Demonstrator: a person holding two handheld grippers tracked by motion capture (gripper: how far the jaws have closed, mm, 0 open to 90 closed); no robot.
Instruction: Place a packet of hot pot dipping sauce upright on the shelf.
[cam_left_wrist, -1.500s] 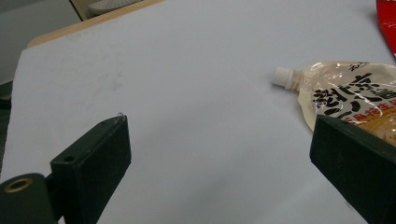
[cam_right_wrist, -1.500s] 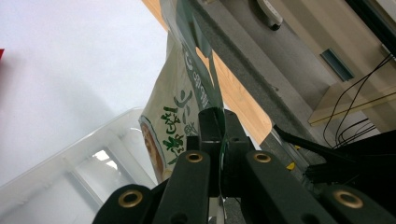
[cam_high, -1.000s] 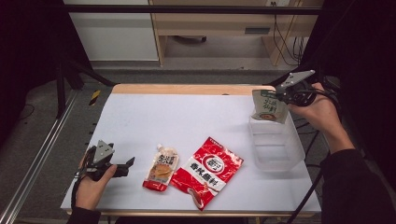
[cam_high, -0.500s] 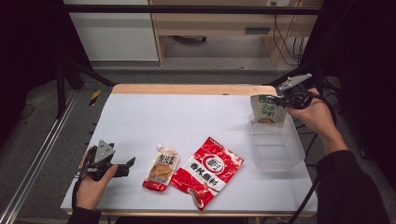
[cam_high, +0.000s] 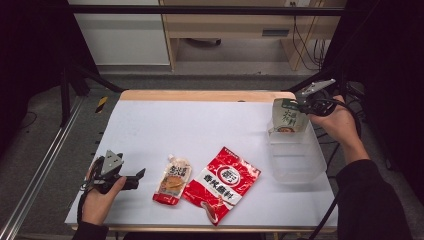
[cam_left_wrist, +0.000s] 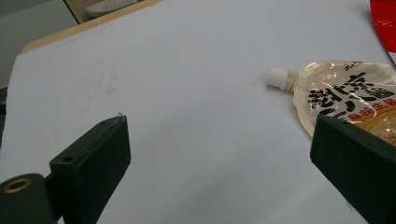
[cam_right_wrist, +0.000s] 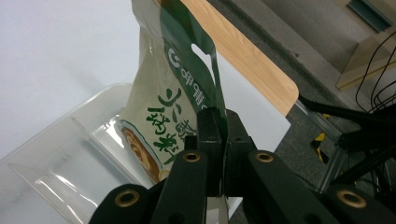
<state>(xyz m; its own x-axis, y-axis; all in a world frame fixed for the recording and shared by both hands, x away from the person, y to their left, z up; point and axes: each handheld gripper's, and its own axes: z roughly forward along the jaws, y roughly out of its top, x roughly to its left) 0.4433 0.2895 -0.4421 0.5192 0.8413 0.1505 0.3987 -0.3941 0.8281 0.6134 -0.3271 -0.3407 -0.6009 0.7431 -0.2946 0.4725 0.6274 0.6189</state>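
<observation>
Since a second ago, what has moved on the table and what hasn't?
The right gripper, shut on the green-and-white pouch, has lowered it toward the clear container. The left gripper stayed open and in place; the spouted pouch and red packet lie as before.

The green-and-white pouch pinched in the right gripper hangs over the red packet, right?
Not quite. The green-and-white pouch, pinched in the right gripper, hangs over the clear plastic bin, as the high view shows. The red packet lies apart.
</observation>
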